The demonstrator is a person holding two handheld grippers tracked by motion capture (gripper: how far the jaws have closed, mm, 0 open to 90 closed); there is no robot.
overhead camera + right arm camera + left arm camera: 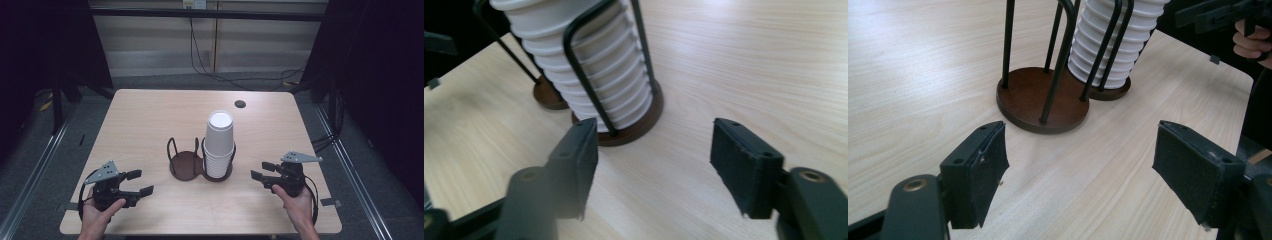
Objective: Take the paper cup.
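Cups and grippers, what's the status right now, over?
Left gripper open, right gripper open, both holding nothing. Stack of white cups upside down in right side of wire holder; left side empty. Nothing between the grippers and the holder.

We lose the cup stack [1113,45] top past the upper edge in both gripper views. Holder [624,125] wires partly cover the stack. Near jaw beside the stack is blurred in right gripper view.

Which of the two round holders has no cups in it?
The left holder, nearer the left gripper; its brown base is bare, while the right holder carries the white cups.
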